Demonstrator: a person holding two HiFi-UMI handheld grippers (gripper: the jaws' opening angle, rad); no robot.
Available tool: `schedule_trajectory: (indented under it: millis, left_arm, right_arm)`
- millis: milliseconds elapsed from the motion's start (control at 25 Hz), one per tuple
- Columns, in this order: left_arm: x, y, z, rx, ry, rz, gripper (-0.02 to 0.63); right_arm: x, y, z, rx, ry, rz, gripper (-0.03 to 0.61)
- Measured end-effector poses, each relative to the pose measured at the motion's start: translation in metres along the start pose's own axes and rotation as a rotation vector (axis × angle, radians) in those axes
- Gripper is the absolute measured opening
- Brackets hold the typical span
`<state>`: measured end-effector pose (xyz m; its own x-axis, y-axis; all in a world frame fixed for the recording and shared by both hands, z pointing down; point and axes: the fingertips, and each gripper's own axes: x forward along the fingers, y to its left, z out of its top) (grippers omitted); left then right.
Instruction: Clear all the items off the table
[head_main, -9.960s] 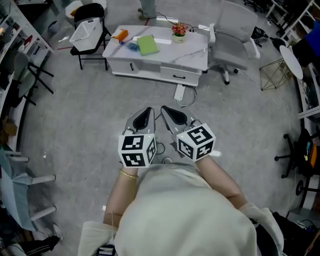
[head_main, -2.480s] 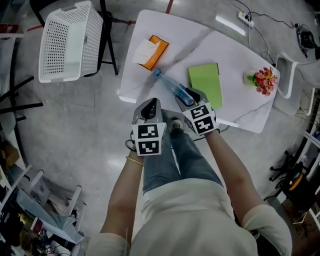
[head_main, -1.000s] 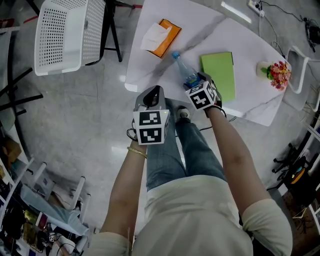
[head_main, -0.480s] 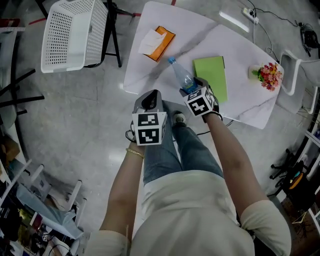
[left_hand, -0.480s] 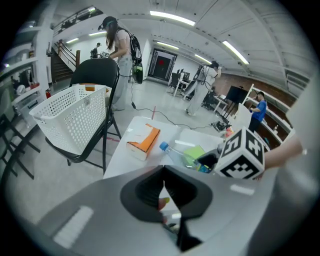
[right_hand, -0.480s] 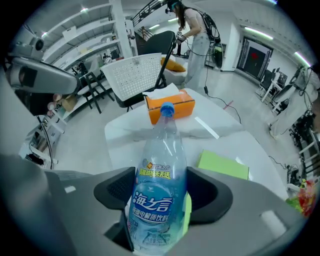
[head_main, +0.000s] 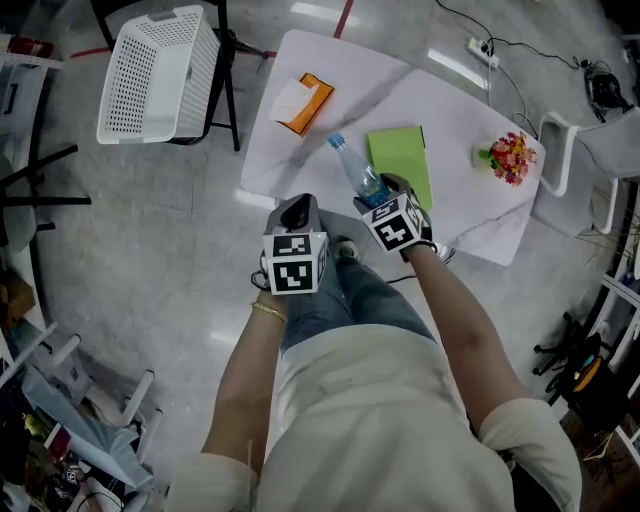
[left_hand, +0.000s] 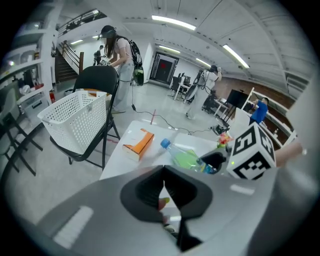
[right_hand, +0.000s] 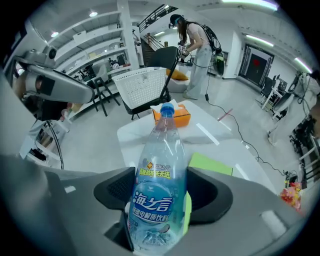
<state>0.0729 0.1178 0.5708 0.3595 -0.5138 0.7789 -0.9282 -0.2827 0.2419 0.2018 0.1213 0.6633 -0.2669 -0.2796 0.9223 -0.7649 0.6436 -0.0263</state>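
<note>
Clamped between the jaws of the right gripper (head_main: 378, 190), at the centre of the head view: a clear water bottle (right_hand: 159, 165) with a blue cap, held clear of the white table (head_main: 300, 60), neck pointing to the upper left. Just left of it, the left gripper (left_hand: 164, 186), jaws pressed together with nothing between. Lying on the table: an orange tissue box (head_main: 303, 103) towards upper left, a green notebook (head_main: 398, 160) at mid-top, a flower pot (head_main: 510, 158) at right. In the upper left corner, a white basket (head_main: 155, 75) on a chair (head_main: 222, 60).
</note>
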Motion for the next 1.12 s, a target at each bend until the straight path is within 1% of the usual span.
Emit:
schedule_trajectory:
  millis: [440, 640, 800, 920, 1120]
  left_arm:
    - [-0.039, -0.032, 0.014, 0.001, -0.067, 0.037, 0.009]
    - [-0.057, -0.045, 0.014, -0.02, -0.092, 0.057, 0.009]
    - [-0.072, -0.055, 0.013, -0.023, -0.106, 0.069, 0.009]
    - [-0.079, -0.063, 0.011, -0.024, -0.119, 0.072, 0.009]
    - [-0.089, -0.08, 0.011, -0.009, -0.138, 0.065, 0.009]
  right_arm:
    - [-0.062, 0.001, 0.004, 0.024, -0.088, -0.01, 0.319]
    - [-0.089, 0.001, -0.003, 0.034, -0.122, -0.007, 0.319]
    - [-0.11, 0.003, -0.009, 0.01, -0.143, -0.008, 0.319]
    - [-0.124, 0.005, -0.015, -0.028, -0.147, -0.007, 0.319]
    - [-0.146, 0.004, -0.02, -0.056, -0.169, -0.007, 0.319]
